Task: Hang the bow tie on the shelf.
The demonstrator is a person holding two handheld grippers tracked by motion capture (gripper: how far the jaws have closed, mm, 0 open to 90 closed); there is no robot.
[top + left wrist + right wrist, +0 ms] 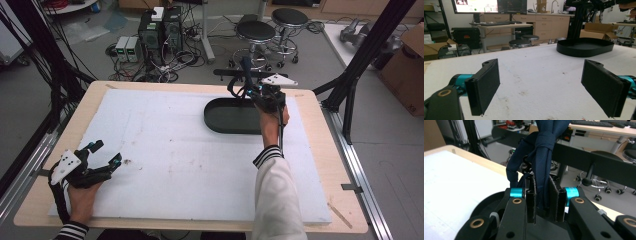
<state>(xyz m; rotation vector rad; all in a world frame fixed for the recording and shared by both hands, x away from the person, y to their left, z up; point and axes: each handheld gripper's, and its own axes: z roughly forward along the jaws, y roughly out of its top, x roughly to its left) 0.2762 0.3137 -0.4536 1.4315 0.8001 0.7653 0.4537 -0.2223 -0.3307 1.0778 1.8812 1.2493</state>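
Cloth [541,157] pinched in right gripper [543,202] over tray [225,120] rim near table's far edge — left gripper [105,155] gapes empty.

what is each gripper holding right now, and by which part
The right gripper is shut on a dark blue knotted cloth, near its lower end. The left gripper is open and holds nothing.

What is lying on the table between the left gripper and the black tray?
Nothing: in the high view, bare white mat lies between the left gripper and the black tray.

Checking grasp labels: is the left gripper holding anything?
No, the left gripper has its jaws spread wide with just bare white table surface between them.
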